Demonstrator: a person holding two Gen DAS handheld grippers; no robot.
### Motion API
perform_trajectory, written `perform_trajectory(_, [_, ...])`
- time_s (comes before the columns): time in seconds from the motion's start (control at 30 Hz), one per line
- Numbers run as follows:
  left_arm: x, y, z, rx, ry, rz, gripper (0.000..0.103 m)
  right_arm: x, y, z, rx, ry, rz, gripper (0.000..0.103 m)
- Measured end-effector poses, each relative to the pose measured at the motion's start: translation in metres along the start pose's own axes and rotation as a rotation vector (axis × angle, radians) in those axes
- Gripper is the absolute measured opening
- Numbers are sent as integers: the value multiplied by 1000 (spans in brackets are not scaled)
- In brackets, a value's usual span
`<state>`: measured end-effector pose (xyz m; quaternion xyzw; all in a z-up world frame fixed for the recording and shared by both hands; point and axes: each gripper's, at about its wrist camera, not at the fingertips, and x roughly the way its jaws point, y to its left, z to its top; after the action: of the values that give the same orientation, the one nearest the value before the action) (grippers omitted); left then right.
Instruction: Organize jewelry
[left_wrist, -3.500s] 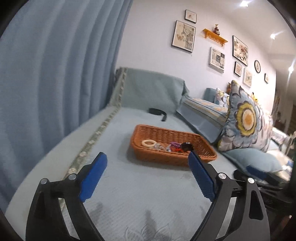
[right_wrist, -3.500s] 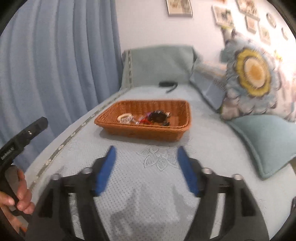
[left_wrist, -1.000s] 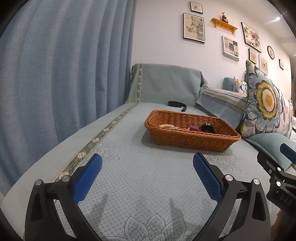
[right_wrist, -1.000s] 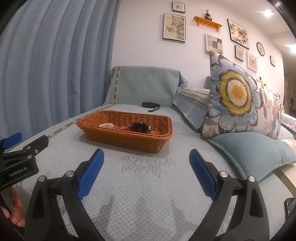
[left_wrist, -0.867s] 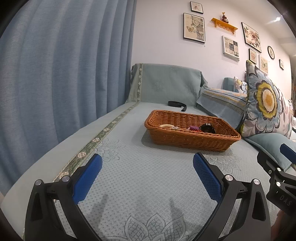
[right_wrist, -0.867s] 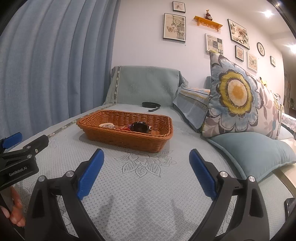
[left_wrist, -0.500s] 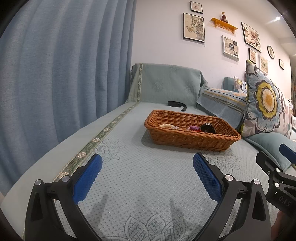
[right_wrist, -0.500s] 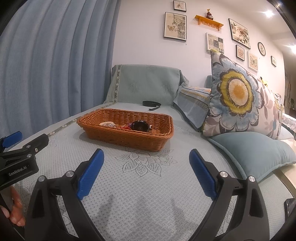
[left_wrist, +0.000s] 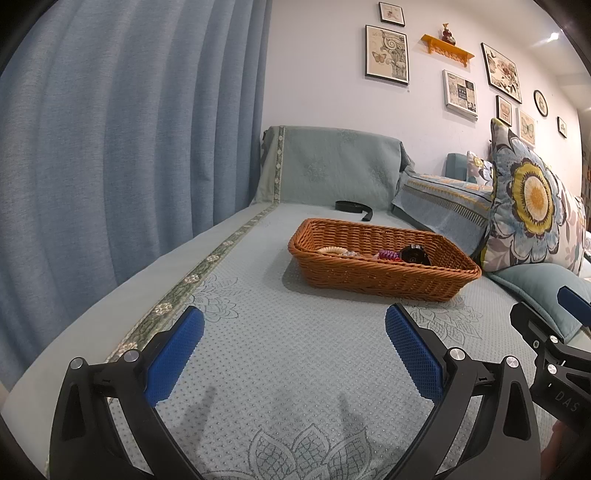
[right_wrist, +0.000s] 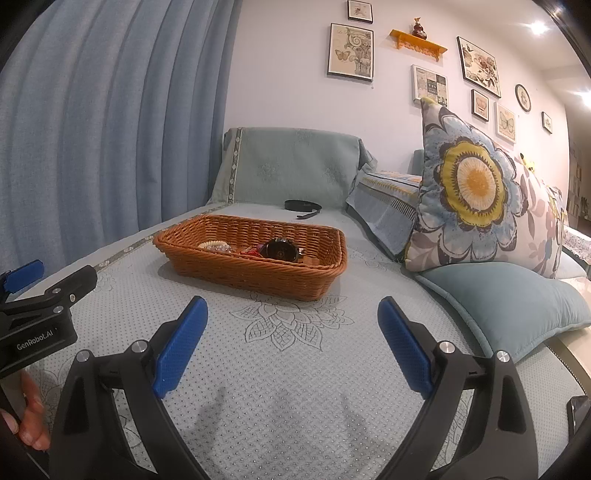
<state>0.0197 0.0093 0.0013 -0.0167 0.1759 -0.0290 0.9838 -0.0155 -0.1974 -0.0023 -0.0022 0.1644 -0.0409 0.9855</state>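
Note:
A brown wicker basket (left_wrist: 384, 275) (right_wrist: 255, 271) stands on the pale green sofa cover. In it lie a cream bead bracelet (left_wrist: 331, 250) (right_wrist: 213, 244), a purple and red piece (left_wrist: 388, 254) and a black watch (left_wrist: 416, 254) (right_wrist: 279, 250). My left gripper (left_wrist: 293, 332) is open and empty, low over the cover, short of the basket. My right gripper (right_wrist: 291, 317) is open and empty, also short of the basket. Each gripper shows at the edge of the other's view.
A black strap (left_wrist: 352, 206) (right_wrist: 303, 205) lies on the cover behind the basket. A floral cushion (right_wrist: 476, 195) and a plain blue cushion (right_wrist: 513, 302) stand to the right. A blue curtain (left_wrist: 122, 129) hangs along the left.
Since 3.5 s ago both grippers have dropped low and level facing the basket. Over the last second the right gripper drifted slightly nearer; the left is still.

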Motion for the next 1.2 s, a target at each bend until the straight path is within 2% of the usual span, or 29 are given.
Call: perform_trajectory(1.2, [1, 9, -4, -12, 6, 2, 95, 4, -8, -2, -1, 18, 16, 89])
